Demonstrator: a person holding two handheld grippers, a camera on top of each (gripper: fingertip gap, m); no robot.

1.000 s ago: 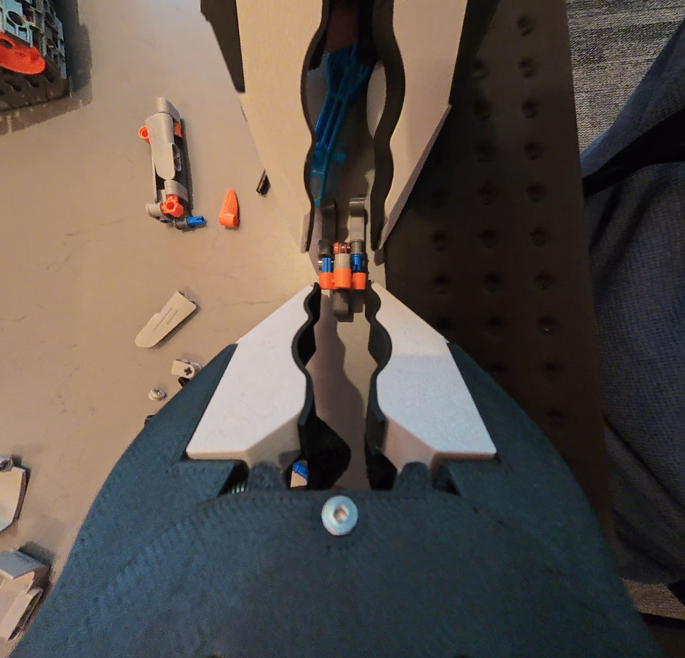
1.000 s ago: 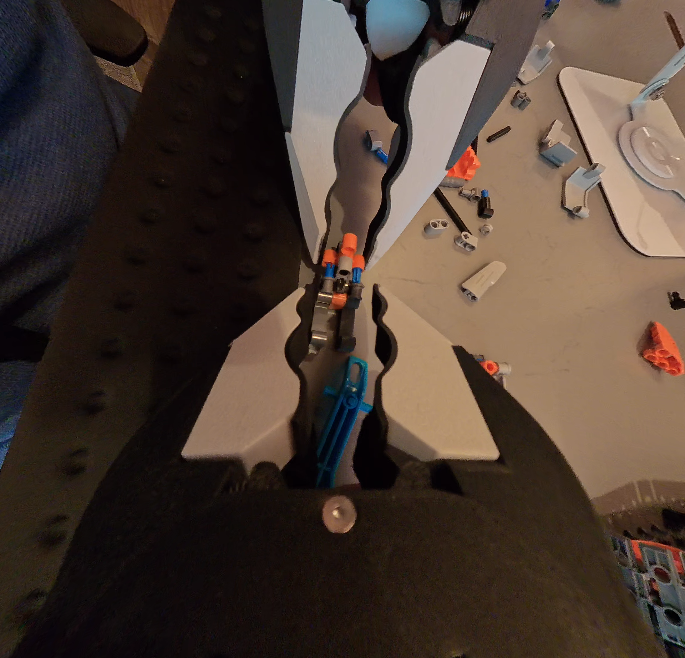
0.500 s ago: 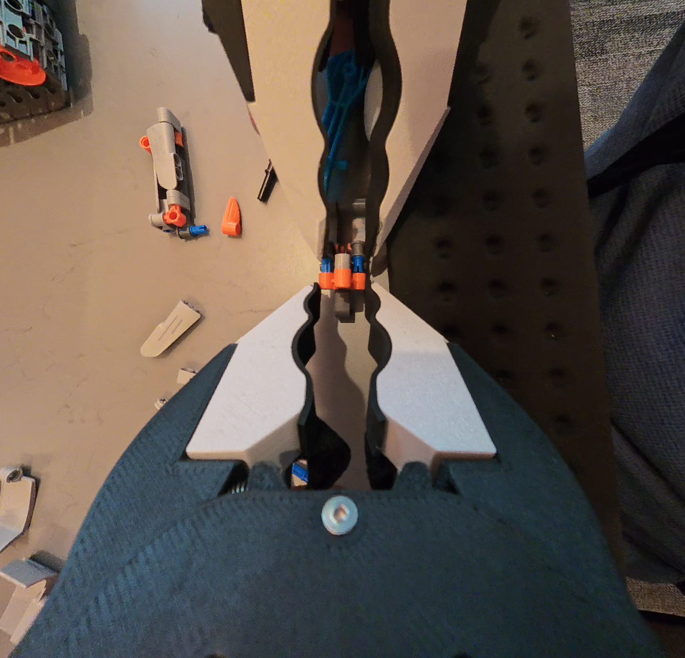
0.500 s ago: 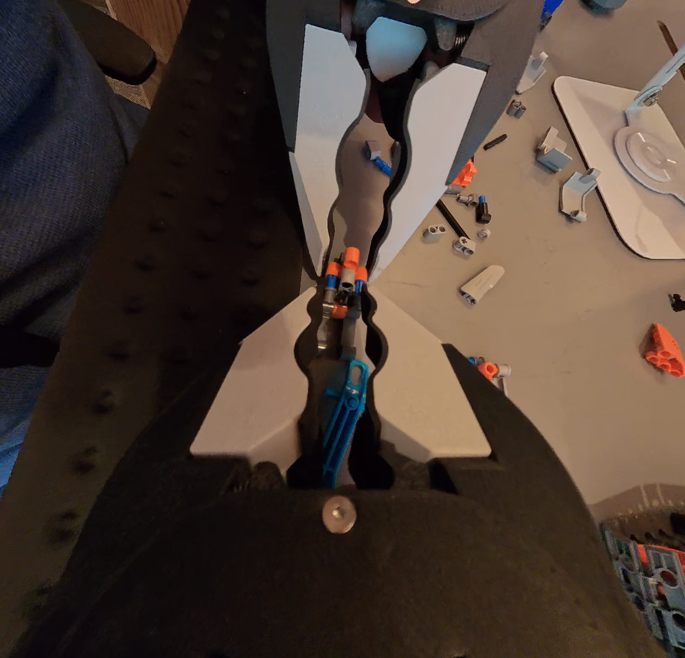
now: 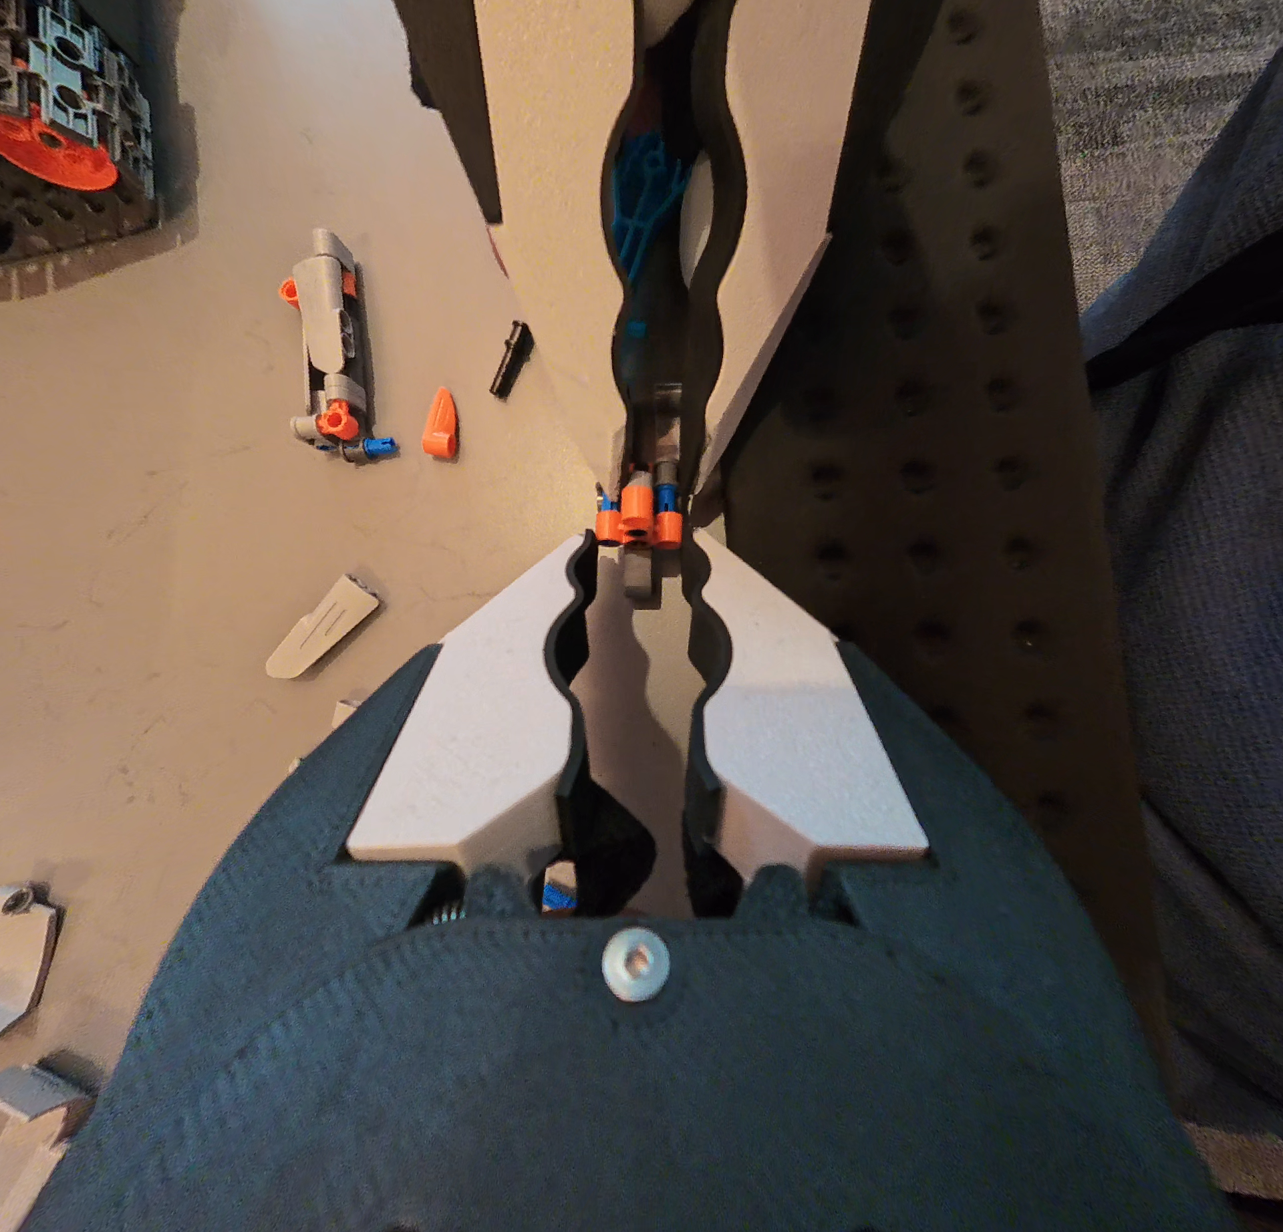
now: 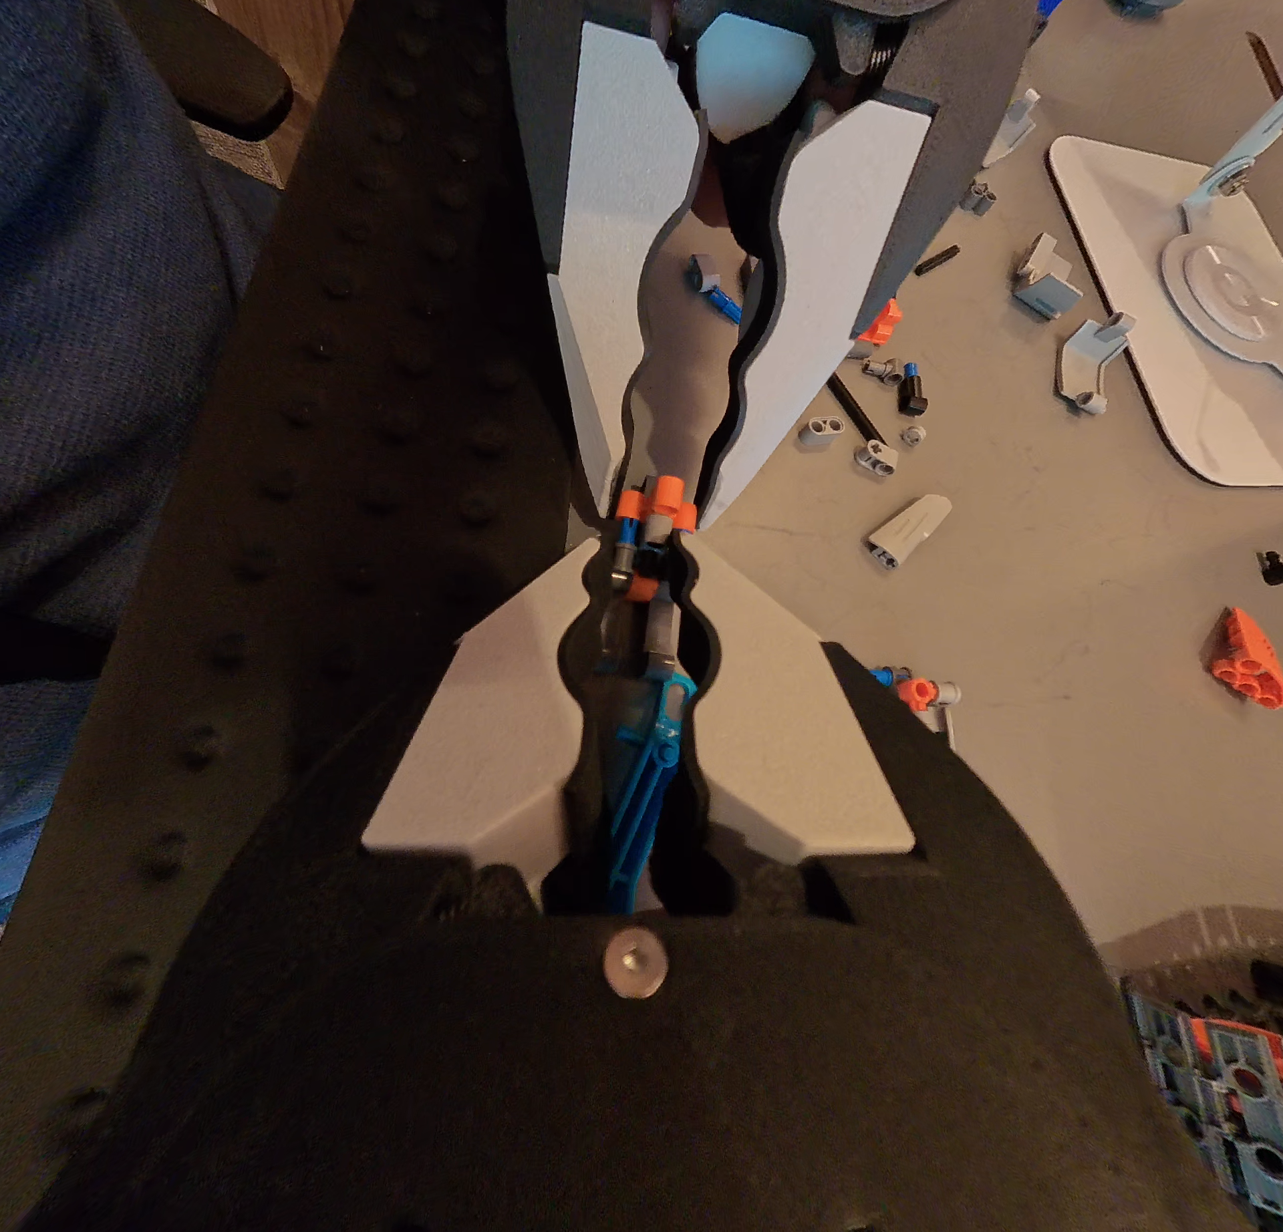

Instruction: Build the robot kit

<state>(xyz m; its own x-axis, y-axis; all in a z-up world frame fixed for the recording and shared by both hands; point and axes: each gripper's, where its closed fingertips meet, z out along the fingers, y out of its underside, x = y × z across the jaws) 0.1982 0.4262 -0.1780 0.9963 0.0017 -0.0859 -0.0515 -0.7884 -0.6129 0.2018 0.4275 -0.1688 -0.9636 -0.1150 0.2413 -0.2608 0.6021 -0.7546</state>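
My two grippers meet tip to tip over the table edge with a small toy-brick assembly between them. My left gripper [image 5: 642,547] is shut on the assembly's orange connector end [image 5: 637,515], and a grey stub [image 5: 639,574] reaches back between its fingers. My right gripper [image 6: 642,550] is shut on the other end. Two dark grey arms [image 6: 659,633] and a long blue lattice beam [image 6: 642,789] lie in its jaws. The right gripper also shows at the top of the left wrist view [image 5: 656,487]. The left gripper shows at the top of the right wrist view [image 6: 656,504].
A black studded strip [image 5: 937,435] runs along the table edge beside a person's blue clothing [image 5: 1194,574]. Loose parts lie on the table: a grey-orange sub-assembly [image 5: 333,345], an orange wedge [image 5: 441,425], a black pin [image 5: 510,359], a grey panel [image 5: 323,626]. A white stand base [image 6: 1145,310] lies at the right. My left and right fingertips are right by each other.
My right gripper's jaws have narrowed onto the grey arms and blue beam and moved closer, so its tips now meet the left gripper's. The left gripper keeps its hold.
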